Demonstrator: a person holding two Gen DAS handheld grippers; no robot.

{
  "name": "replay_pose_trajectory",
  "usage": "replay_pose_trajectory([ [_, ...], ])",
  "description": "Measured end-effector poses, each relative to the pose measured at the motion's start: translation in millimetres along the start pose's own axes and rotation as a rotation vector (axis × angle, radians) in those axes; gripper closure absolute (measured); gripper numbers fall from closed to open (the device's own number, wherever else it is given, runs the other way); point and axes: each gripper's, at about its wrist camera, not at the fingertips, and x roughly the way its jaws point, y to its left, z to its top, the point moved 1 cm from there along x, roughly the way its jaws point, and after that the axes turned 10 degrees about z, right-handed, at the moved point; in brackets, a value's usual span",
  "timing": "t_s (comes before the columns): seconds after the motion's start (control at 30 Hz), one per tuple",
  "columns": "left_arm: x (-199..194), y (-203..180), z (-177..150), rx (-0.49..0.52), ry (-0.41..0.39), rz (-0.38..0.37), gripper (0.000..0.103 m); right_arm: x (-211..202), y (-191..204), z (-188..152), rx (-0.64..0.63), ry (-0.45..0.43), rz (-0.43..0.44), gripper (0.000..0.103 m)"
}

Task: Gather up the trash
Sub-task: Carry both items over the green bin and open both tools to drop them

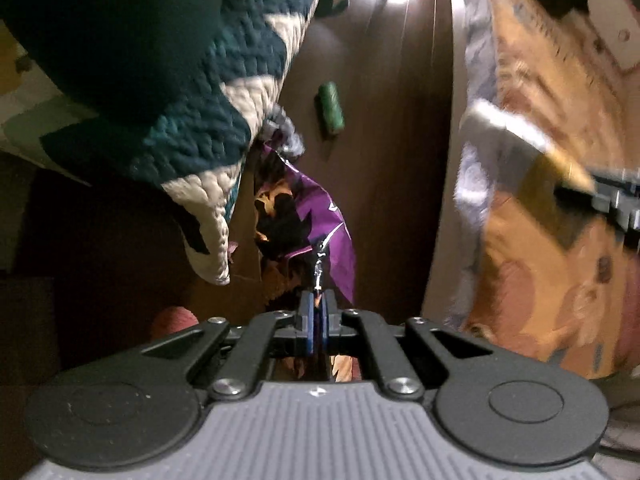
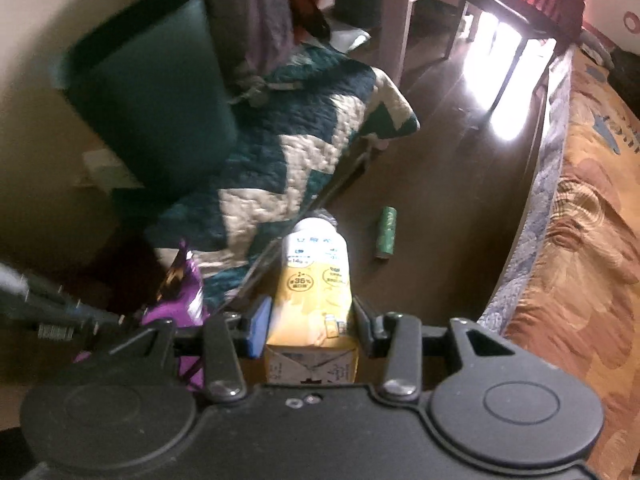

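Left gripper (image 1: 316,312): jaws closed on the crimped edge of a purple snack bag (image 1: 316,216), which hangs open below it, apparently serving as the trash collector.

Right gripper (image 2: 308,320): jaws clamped on the sides of a yellow-and-white drink carton (image 2: 314,276), held lengthwise so its narrow end leads. The carton sits just right of the bag, likely lined up for dropping inside; in the left view it is blurred.

Remaining trash: a green roll (image 2: 386,232) lies on the dark wood floor (image 2: 448,184), between the quilt (image 2: 304,152) draped over the seat and the bed (image 2: 580,240) with orange cover, well apart from both grippers.

Judgement: carton goes in first; the roll calls for a free gripper afterwards.
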Motion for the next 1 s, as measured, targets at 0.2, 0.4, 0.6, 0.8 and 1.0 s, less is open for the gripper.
replay_pose_trajectory([
  [0.2,-81,13,12,-0.061,-0.069,-0.05,0.1,-59,49,17,-0.052,-0.03,0.019,0.06],
  [0.4,-160,20,28,-0.077,-0.184,-0.136,0.1,-103,86,46,-0.053,-0.102,0.041,0.06],
  [0.6,-232,26,48,-0.094,-0.314,-0.161,0.1,-146,113,85,-0.097,-0.177,0.038,0.06],
  [0.8,-299,53,76,-0.124,-0.454,-0.128,0.1,-169,140,134,-0.171,-0.227,0.032,0.06],
  [1.0,-340,96,117,-0.193,-0.556,-0.08,0.1,-166,173,186,-0.236,-0.273,0.046,0.06],
])
